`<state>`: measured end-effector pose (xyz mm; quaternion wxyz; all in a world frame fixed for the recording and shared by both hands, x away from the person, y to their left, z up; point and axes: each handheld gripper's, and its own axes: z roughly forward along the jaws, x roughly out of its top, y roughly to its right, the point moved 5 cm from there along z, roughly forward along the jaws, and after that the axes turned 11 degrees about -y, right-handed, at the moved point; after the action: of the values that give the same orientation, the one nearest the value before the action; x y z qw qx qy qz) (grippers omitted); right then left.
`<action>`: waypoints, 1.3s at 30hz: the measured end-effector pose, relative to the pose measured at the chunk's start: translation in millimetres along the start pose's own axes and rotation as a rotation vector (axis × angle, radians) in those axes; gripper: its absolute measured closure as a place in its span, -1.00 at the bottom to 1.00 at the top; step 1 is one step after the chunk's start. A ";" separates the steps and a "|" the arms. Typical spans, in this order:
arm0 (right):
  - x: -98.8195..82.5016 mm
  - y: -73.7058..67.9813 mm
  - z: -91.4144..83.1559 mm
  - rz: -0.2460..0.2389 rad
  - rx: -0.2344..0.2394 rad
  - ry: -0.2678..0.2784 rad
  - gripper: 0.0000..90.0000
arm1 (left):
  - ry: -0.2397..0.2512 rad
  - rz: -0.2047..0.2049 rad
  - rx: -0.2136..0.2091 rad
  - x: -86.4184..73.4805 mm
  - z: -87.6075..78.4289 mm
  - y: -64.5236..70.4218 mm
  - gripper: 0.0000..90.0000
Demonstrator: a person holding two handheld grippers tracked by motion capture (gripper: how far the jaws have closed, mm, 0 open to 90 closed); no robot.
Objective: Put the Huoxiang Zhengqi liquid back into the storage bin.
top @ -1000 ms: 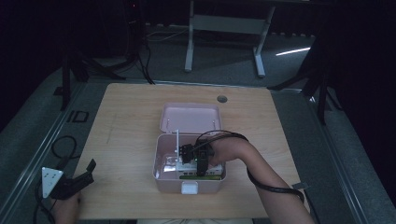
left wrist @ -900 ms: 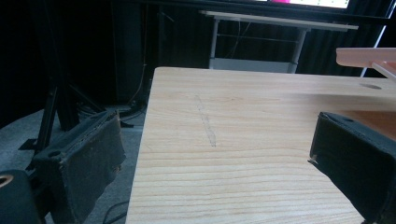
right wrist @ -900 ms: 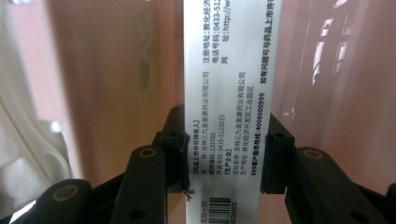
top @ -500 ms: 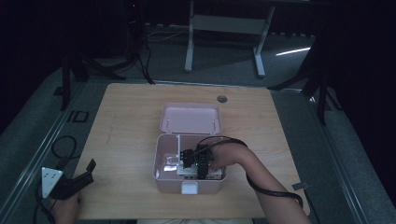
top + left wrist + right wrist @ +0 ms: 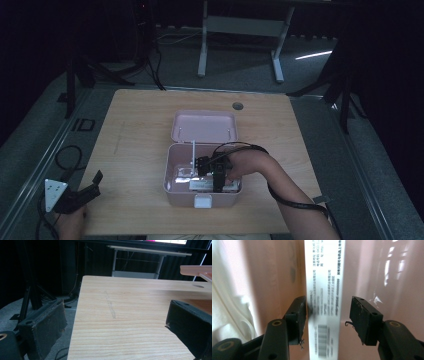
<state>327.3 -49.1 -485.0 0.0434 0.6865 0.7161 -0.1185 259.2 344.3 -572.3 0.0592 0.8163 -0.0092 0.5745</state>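
An open pink case (image 5: 170, 186) stands mid-table with its lid (image 5: 204, 127) folded back. My right gripper (image 5: 210, 175) reaches down into it. In the right gripper view, my right gripper (image 5: 328, 307) straddles a narrow white carton (image 5: 324, 277) printed with text and a barcode, lying on the case floor. Its jaws have just been opening; the carton is between them and a gap shows on the right side. My left gripper (image 5: 92, 182) hangs at the table's near left corner, open (image 5: 115, 315) and holding nothing.
A thin white rod (image 5: 193, 150) stands upright inside the case. Crumpled white material (image 5: 227, 315) lies beside the carton. The wooden table (image 5: 130, 302) stretches ahead of the left gripper. Cables lie on the grey floor (image 5: 65, 155) to the left, and a desk frame stands behind.
The right hand has shifted slightly toward the front wall of the pink case. The left gripper has kept still.
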 end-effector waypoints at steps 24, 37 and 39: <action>-93.9 31.5 -63.6 0.199 -0.151 0.371 -0.70 | -0.004 0.003 0.002 0.0 0.2 0.0 -0.93; -132.7 49.6 -24.5 0.327 -0.189 0.506 -0.70 | -0.003 0.002 0.000 0.0 0.2 0.0 -0.93; -135.5 52.3 -14.6 0.343 -0.179 0.521 -0.70 | -0.003 0.003 0.000 0.0 0.2 0.0 -0.93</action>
<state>388.0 -176.0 -446.2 -0.0617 0.7980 0.5845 0.1336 259.3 344.3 -572.4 0.0583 0.8173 -0.0104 0.5732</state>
